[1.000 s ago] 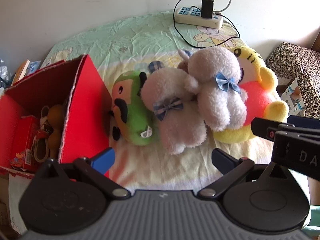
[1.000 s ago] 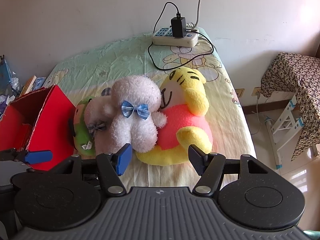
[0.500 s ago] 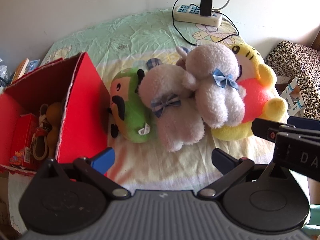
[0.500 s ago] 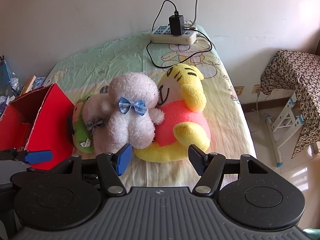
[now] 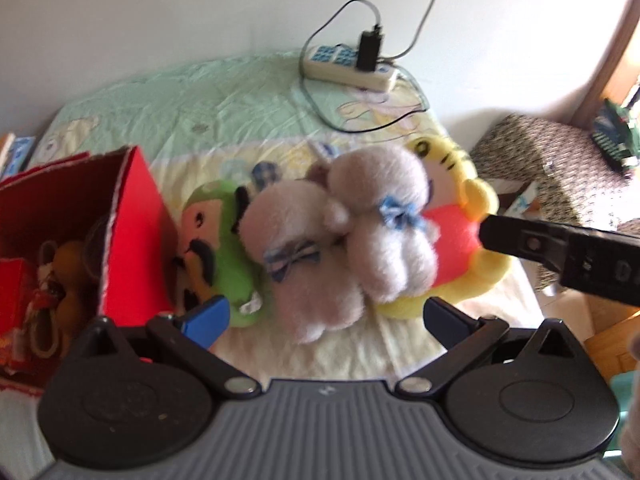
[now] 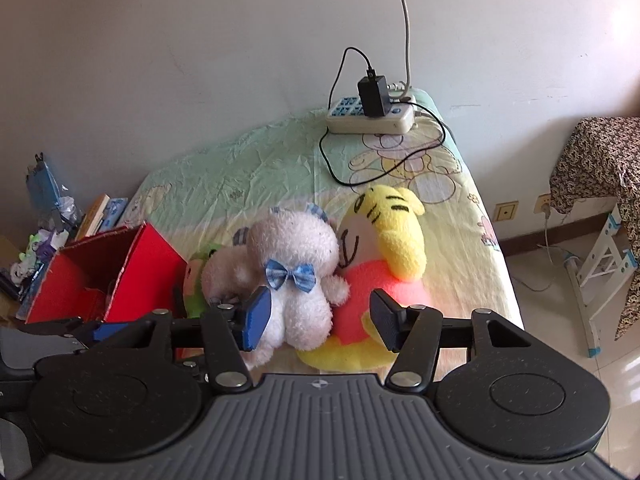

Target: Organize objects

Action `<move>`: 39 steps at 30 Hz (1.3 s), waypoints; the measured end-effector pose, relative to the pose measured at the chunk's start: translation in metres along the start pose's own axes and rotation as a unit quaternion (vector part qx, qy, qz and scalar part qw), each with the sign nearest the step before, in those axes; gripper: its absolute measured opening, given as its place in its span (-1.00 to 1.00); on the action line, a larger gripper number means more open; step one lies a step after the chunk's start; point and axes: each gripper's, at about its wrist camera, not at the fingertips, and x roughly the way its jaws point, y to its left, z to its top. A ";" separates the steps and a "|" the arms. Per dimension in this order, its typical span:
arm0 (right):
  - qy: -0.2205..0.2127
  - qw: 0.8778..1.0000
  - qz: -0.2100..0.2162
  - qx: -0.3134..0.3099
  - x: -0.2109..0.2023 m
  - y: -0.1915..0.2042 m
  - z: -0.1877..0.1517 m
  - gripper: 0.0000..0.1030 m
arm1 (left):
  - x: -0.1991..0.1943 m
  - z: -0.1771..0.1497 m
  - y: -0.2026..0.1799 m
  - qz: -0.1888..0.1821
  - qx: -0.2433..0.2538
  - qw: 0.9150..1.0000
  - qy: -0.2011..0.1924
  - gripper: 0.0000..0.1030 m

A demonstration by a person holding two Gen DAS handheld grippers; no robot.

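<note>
- Centrally, four plush toys are lying in a touching row on the bed sheet [image 6: 248, 168]: green plush [image 5: 218, 236], two white bears [image 5: 308, 264] [image 6: 296, 276], yellow tiger [image 6: 384, 240].
- The red box [image 5: 132, 240] is standing open, its wall just beside the green plush.
- The left gripper [image 5: 324, 320] and right gripper [image 6: 320, 316] are both hovering with fingers apart, gripping nothing.
- Bare sheet is stretching back to the power strip [image 6: 368, 118] at the wall.

A white power strip [image 6: 370, 118] lies at the far end of the bed [image 6: 256, 168], by the wall [image 6: 200, 40]. A black charger [image 6: 373, 97] is plugged into it. Some books [image 6: 102, 216] stand left of the bed. A white stool [image 6: 600, 264] stands on the floor, right of the bed, under a spotted cloth [image 6: 596, 160].
</note>
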 end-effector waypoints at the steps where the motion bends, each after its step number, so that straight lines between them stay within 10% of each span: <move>1: -0.001 1.000 0.007 0.001 0.004 -0.001 0.003 0.12 | 0.001 0.003 -0.002 -0.012 0.006 1.000 0.000 0.99; 14: 0.053 0.992 0.109 0.044 0.063 -0.028 0.019 -0.24 | 0.031 0.020 -0.022 -0.109 0.024 0.994 -0.020 0.72; 26: 0.089 0.983 0.158 0.040 0.097 -0.035 0.020 0.10 | 0.067 0.032 -0.017 -0.115 0.023 0.993 0.011 0.64; 39: 0.071 0.981 0.179 0.038 0.083 -0.034 0.017 -0.17 | 0.054 0.029 -0.021 -0.092 0.043 0.995 -0.006 0.24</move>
